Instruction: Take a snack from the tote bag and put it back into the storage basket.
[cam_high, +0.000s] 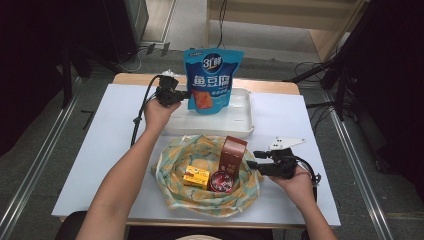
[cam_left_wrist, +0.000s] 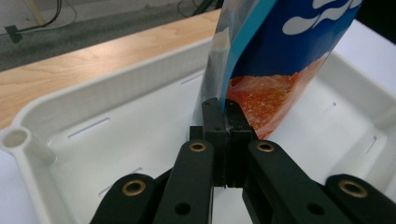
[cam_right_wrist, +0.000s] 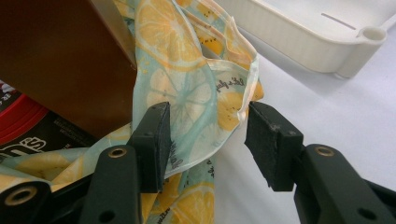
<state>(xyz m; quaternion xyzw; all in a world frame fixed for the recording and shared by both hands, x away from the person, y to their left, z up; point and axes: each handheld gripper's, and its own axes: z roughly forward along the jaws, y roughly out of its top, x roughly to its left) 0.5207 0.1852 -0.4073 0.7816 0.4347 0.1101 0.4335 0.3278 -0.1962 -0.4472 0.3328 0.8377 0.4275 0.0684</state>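
Your right gripper (cam_right_wrist: 205, 135) stands half open at the cloth's (cam_right_wrist: 196, 93) rim, one pad inside the fold, the other outside; its view shows that gap, which the high view blurs. Beyond the cloth, your left gripper (cam_left_wrist: 224, 121) is clamped on the blue pouch's (cam_left_wrist: 280, 60) lower edge, holding it upright over the white tray (cam_high: 240, 120); that pinch is plain in the left gripper view.
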